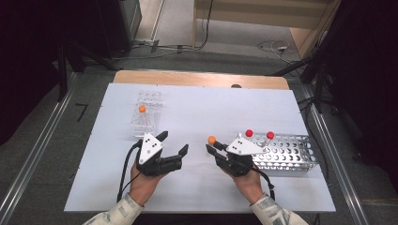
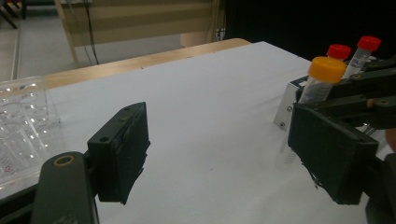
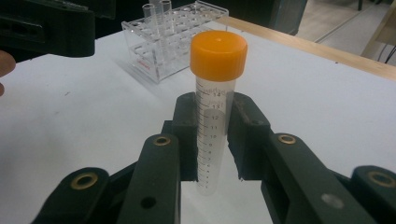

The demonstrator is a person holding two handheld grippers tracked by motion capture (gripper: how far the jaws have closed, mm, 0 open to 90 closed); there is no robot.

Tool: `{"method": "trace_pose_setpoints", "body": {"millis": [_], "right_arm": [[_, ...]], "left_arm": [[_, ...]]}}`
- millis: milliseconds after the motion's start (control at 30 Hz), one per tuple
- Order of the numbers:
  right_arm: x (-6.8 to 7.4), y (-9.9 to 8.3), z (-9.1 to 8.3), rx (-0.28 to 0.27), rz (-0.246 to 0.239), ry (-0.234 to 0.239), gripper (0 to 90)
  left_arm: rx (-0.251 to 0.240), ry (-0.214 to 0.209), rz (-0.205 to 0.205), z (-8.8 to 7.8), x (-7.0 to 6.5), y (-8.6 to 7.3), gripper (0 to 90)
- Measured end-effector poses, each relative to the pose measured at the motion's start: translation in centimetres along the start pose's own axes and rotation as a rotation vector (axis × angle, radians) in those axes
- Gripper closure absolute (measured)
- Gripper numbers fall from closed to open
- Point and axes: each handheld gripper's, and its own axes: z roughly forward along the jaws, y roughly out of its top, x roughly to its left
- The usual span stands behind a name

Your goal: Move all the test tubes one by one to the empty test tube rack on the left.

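Right gripper view: right claw [image 3: 212, 140] clamps orange-cap tube [image 3: 215, 107] upright; left claw [image 1: 174, 141] wide, empty

Clear tube [image 3: 212, 135] with an orange cap [image 3: 218, 55] and printed black scale marks, between the black jaws of the right gripper [image 3: 215, 140]. Beyond the jaws: clear plastic rack [image 3: 168, 39] with red lettering, on a white table [image 3: 327, 102] edged in light wood. Two red-capped tubes [image 1: 259, 135] stand in a silver metal rack [image 1: 286, 154]. Left gripper [image 1: 173, 143]: black, white dotted plate.
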Motion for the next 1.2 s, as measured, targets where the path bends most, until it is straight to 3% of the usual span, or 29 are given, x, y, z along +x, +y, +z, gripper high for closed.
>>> {"method": "trace_pose_setpoints", "body": {"millis": [167, 433, 667, 1067, 1133, 1200], "right_arm": [[0.7, 0.0, 1.1, 0.018, -0.013, 0.018, 71.0], [2.0, 0.2, 2.2, 0.026, -0.03, 0.054, 71.0], [2.7, 0.4, 2.5, 0.025, -0.044, 0.074, 71.0], [2.9, 0.4, 2.6, 0.032, -0.045, 0.074, 70.4], [2.8, 0.4, 2.6, 0.031, -0.048, 0.078, 67.3], [2.8, 0.4, 2.5, 0.033, -0.052, 0.083, 58.4]], "left_arm": [[0.002, -0.03, 0.004, 0.3, -0.5, -0.1, 23.8], [-0.008, -0.116, 0.02, 1.3, -1.8, 0.0, 44.5], [0.004, -0.144, 0.042, 1.8, -2.3, 0.0, 65.2], [0.012, -0.144, 0.052, 1.9, -2.3, 0.0, 69.9], [0.011, -0.142, 0.052, 1.9, -2.3, 0.0, 69.9], [0.007, -0.135, 0.052, 1.8, -2.1, 0.2, 70.0]]}}
